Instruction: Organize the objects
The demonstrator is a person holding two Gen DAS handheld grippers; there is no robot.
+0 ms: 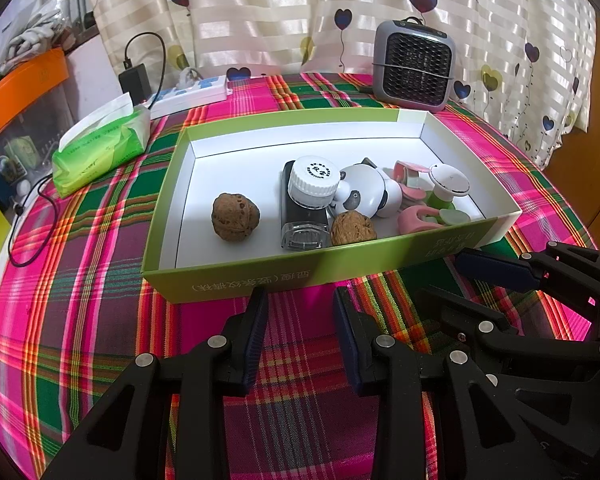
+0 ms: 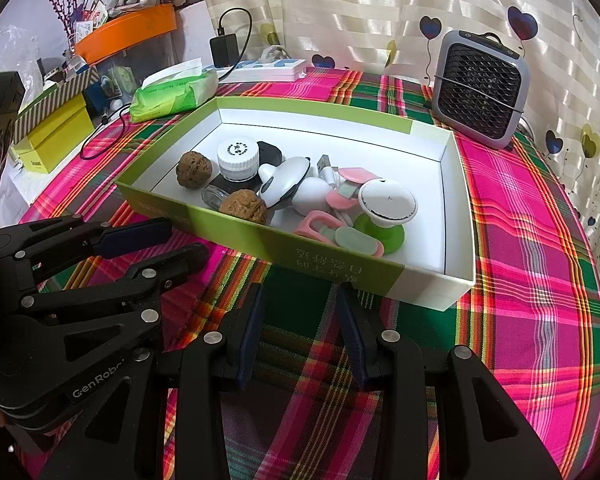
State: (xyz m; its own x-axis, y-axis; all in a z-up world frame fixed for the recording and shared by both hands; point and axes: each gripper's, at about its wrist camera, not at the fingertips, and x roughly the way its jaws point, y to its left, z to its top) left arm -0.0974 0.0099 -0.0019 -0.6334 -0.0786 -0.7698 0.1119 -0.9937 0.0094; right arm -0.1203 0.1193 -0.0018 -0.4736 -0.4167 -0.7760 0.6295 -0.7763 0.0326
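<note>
A shallow green-and-white box (image 1: 260, 276) (image 2: 340, 268) sits on the plaid tablecloth. Inside lie two walnuts (image 1: 235, 217) (image 1: 353, 227), a white-capped jar (image 1: 312, 182) resting on a dark glass bottle (image 1: 304, 224), a white panda-shaped toy (image 1: 364, 194), pink clips (image 1: 416, 220) and a white-topped green knob (image 1: 448, 184) (image 2: 388, 200). My left gripper (image 1: 300, 300) (image 2: 172, 246) hovers just before the box's near wall, open, nothing between its fingers. My right gripper (image 2: 300, 296) (image 1: 460, 280) hangs beside it, to its right, also open with nothing in it.
A green tissue pack (image 1: 100, 148) lies left of the box. A grey fan heater (image 1: 414, 66) stands behind it by the curtain. A white power strip (image 1: 192, 94) with a black charger sits at the back left. A yellow box (image 2: 52, 140) is off the table's left edge.
</note>
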